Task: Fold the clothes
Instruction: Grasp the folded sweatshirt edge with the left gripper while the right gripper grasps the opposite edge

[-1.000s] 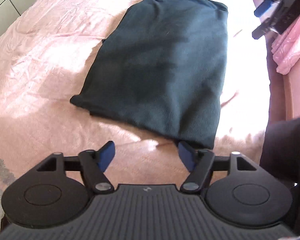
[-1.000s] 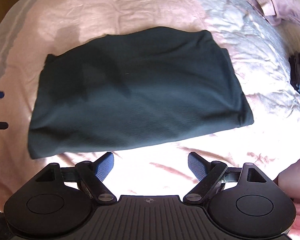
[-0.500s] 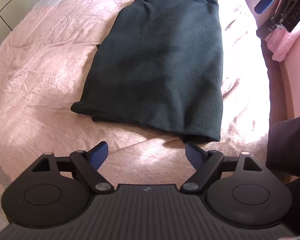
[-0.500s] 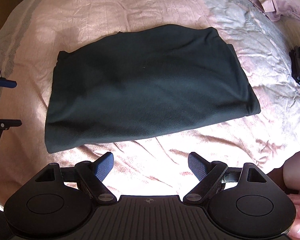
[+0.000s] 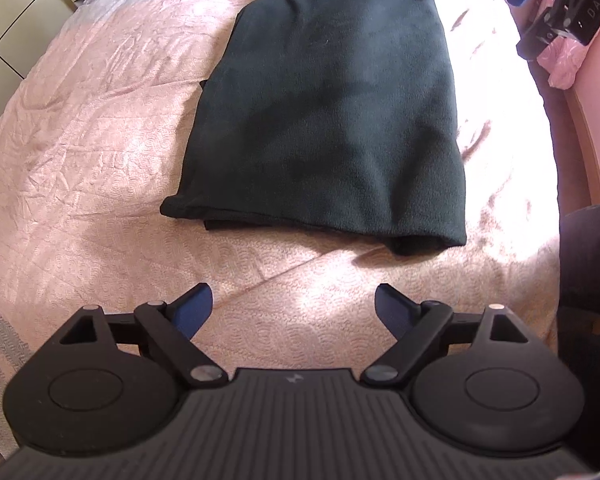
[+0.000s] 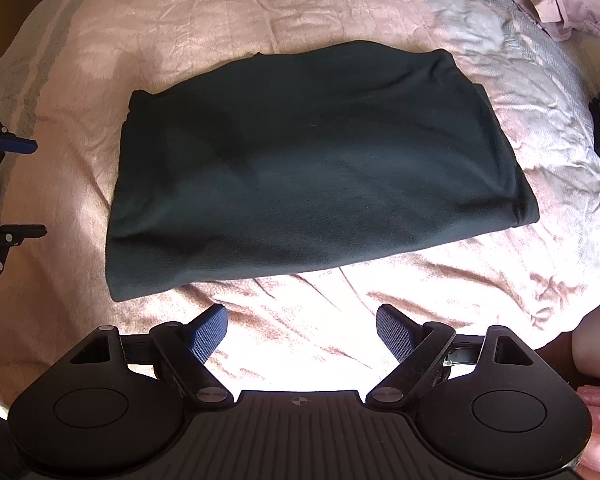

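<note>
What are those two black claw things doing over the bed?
A person is folding clothes with them. A dark green garment lies folded flat on the pink bedspread. The left gripper, whose jaws have just been opening, and the right gripper both hang open over the bedspread beside the garment, holding nothing.

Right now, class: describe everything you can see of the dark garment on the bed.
The dark garment is a blackish-green, fleece-looking piece, already folded into a rough rectangle with doubled layers showing at its edges. It lies flat on the pink bedspread, which alone touches it. Neither gripper touches it; both stand open, short of its edges.
</note>
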### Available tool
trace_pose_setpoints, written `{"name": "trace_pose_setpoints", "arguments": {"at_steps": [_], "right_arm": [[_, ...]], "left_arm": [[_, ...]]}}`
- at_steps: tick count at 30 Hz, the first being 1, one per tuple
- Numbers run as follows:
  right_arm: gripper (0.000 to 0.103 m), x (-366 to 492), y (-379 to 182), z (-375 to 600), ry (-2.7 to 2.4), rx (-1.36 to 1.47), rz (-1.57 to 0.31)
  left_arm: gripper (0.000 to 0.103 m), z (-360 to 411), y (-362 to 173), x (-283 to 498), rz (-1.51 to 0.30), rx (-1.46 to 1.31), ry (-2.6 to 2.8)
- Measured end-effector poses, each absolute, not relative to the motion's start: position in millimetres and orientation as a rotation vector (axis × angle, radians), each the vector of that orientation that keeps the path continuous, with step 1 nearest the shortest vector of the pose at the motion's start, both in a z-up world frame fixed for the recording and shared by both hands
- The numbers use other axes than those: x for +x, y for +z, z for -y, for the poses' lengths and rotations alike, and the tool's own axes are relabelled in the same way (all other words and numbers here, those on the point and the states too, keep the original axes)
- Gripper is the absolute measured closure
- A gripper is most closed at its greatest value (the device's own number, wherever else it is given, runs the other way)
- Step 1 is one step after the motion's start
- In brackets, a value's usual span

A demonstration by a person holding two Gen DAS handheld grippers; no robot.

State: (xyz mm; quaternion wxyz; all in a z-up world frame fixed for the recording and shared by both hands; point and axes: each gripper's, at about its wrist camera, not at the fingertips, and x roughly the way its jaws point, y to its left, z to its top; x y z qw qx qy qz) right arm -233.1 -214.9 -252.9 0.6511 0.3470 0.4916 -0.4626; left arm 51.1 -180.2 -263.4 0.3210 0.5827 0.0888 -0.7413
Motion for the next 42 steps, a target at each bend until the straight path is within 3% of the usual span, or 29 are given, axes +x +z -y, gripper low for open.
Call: {"name": "trace_pose_setpoints", "arguments": {"at_steps": [5, 16, 26, 27, 29, 35, 38, 39, 40, 41, 42], "right_arm": [[0.019, -215, -258, 205, -1.003, 0.722, -1.155], [0.019, -133, -311, 139, -0.717, 0.275, -1.169], [0.023, -126, -369, 136, -0.717, 0.052, -1.225], [0.023, -127, -370, 137, -0.708, 0.034, -1.227], [0.023, -127, -373, 139, -0.696, 0.003, -1.219], [0.024, -110, -379, 139, -0.651, -0.092, -1.189], [0.046, -100, -383, 138, -0.619, -0.113, -1.182], [0.058, -98, -383, 139, -0.614, -0.110, -1.178], [0.079, -98, -381, 142, -0.611, -0.095, -1.169], [0.090, -100, -377, 145, -0.612, -0.064, -1.152], [0.094, -102, -370, 149, -0.620, -0.025, -1.129]], "left_arm": [[0.017, 172, -276, 52, -0.018, 1.630, -1.943], [0.018, 186, -342, 60, 0.746, 1.642, -2.059], [0.021, 242, -399, 62, 1.149, 1.596, -2.079], [0.024, 246, -402, 61, 1.175, 1.594, -2.082], [0.048, 252, -405, 58, 1.207, 1.588, -2.088], [0.084, 260, -400, 50, 1.135, 1.618, -2.145], [0.089, 262, -394, 46, 1.060, 1.634, -2.158], [0.090, 264, -390, 44, 1.034, 1.632, -2.163], [0.091, 265, -386, 43, 1.014, 1.629, -2.166], [0.091, 267, -381, 41, 1.003, 1.623, -2.167], [0.091, 269, -375, 39, 0.990, 1.614, -2.168]]}}
